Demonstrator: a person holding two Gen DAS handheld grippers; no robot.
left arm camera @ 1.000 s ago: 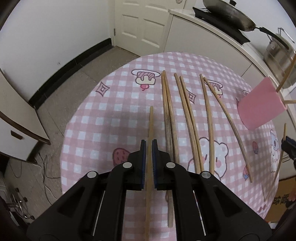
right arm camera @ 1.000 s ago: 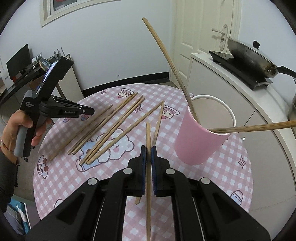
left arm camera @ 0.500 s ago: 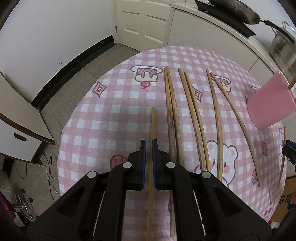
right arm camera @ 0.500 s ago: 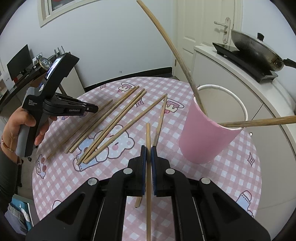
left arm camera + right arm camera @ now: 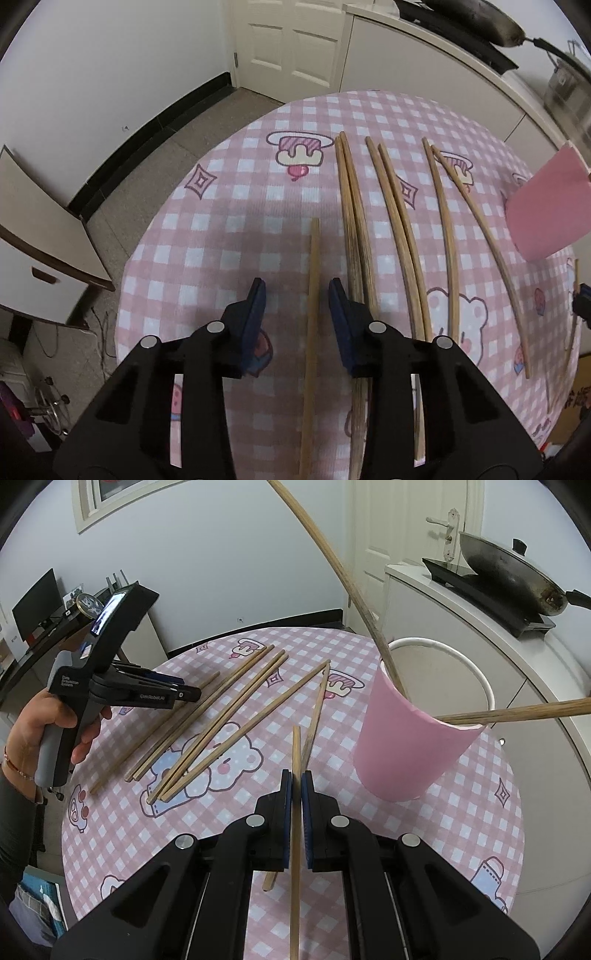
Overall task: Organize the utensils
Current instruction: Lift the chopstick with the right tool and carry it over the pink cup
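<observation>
Left gripper [image 5: 295,295] jaws opening around a pale wooden chopstick [image 5: 312,314], untouched; right gripper [image 5: 296,779] pinches a darker wooden chopstick [image 5: 295,760] beside the smooth pink cup [image 5: 410,746].

Ten wooden chopsticks [image 5: 218,725] are showing in all. Seven are lying on the one round pink-checked counter [image 5: 480,830], one of them between the opening fingers of the left gripper [image 5: 295,286] and touched by neither. Two are leaning in the single pink cup [image 5: 406,746], and one is sitting clamped in the right gripper [image 5: 296,779]. One wok [image 5: 509,572] is sitting in the background.
</observation>
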